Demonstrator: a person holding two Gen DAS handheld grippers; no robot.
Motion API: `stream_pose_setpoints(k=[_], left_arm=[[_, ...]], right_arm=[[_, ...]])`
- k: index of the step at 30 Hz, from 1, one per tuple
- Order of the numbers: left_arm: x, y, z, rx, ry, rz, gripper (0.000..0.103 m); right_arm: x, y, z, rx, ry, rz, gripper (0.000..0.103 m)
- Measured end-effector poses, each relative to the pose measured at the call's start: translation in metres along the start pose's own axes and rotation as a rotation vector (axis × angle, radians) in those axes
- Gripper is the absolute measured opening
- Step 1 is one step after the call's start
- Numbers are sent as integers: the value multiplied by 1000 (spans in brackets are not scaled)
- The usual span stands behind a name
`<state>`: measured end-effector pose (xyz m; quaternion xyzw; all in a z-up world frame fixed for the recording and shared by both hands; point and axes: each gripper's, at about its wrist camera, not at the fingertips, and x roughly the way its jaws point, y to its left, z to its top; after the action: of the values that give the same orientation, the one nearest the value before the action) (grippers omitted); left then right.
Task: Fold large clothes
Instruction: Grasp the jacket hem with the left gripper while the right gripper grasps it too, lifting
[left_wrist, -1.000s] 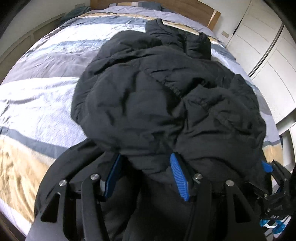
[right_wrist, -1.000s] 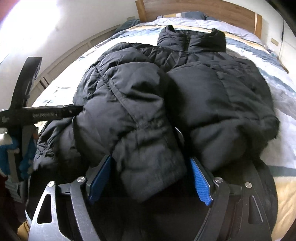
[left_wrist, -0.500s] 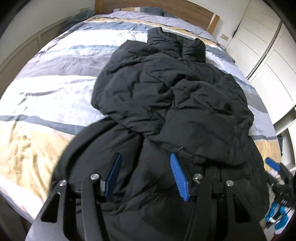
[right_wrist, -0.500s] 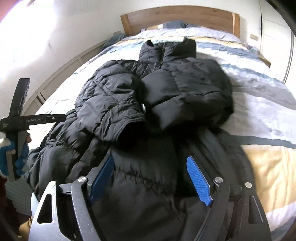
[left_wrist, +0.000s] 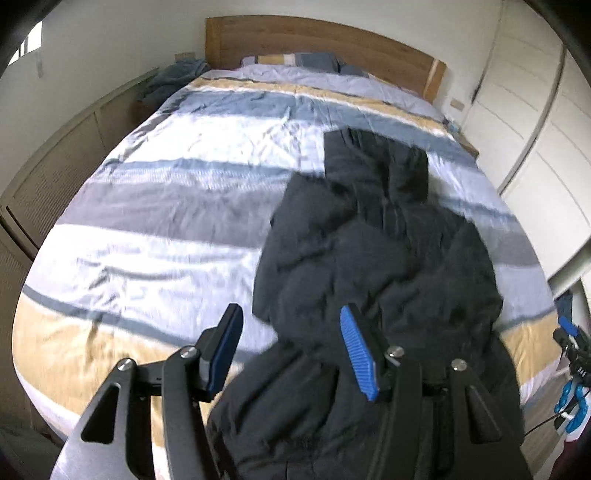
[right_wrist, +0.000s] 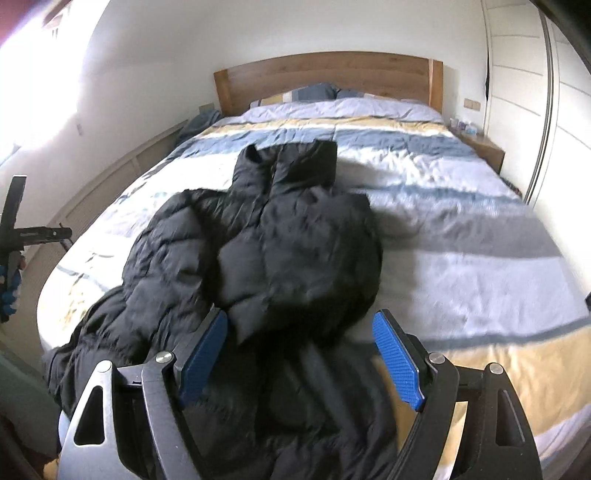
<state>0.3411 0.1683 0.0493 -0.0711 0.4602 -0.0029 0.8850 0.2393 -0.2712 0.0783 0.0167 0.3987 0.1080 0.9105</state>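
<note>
Bed: a striped duvet (right_wrist: 461, 206) in white, grey, blue and tan covers the bed (left_wrist: 155, 236), creased, with sunlight across the middle.
Headboard: a wooden headboard (right_wrist: 325, 79) at the far end, striped pillows (right_wrist: 306, 94) against it.
Jacket: a black puffer jacket (right_wrist: 280, 251) lies lengthwise on the bed, collar toward the headboard, hem at the foot edge; its sleeves are folded over the front.
Left gripper (left_wrist: 291, 347): fingers apart and empty, above the jacket's hem near the foot edge.
Right gripper (right_wrist: 303, 354): fingers wide apart, nothing pinched, over the hem.
Room: white wardrobe doors (right_wrist: 524, 96) along one side, a low wooden nightstand (right_wrist: 484, 147) beside the headboard; the small items on it are too blurred to name.
Opposite side: a low panelled wall unit (left_wrist: 74, 155) runs along the bed.
</note>
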Motion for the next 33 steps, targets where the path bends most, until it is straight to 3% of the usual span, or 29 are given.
stream_pose_setpoints(k=[9,18,21,27,33], left_arm=[[73,7,113,-87,16,-67,53],[221,-15,230,-81,88,-72,53],[273,-26,254,-85,109,-87,53],[381,-55,294,-156,121,-241,53],[450,-75,321,-180,115,-245,53]], right_arm=[[79,-42,96,33,6,11,81],[213,-80,194,117,17,92,81],[272,-92,222,159,20,117,82],[373,-100,259,241,17,198,84],[454,-98,288,282,16,263,88]])
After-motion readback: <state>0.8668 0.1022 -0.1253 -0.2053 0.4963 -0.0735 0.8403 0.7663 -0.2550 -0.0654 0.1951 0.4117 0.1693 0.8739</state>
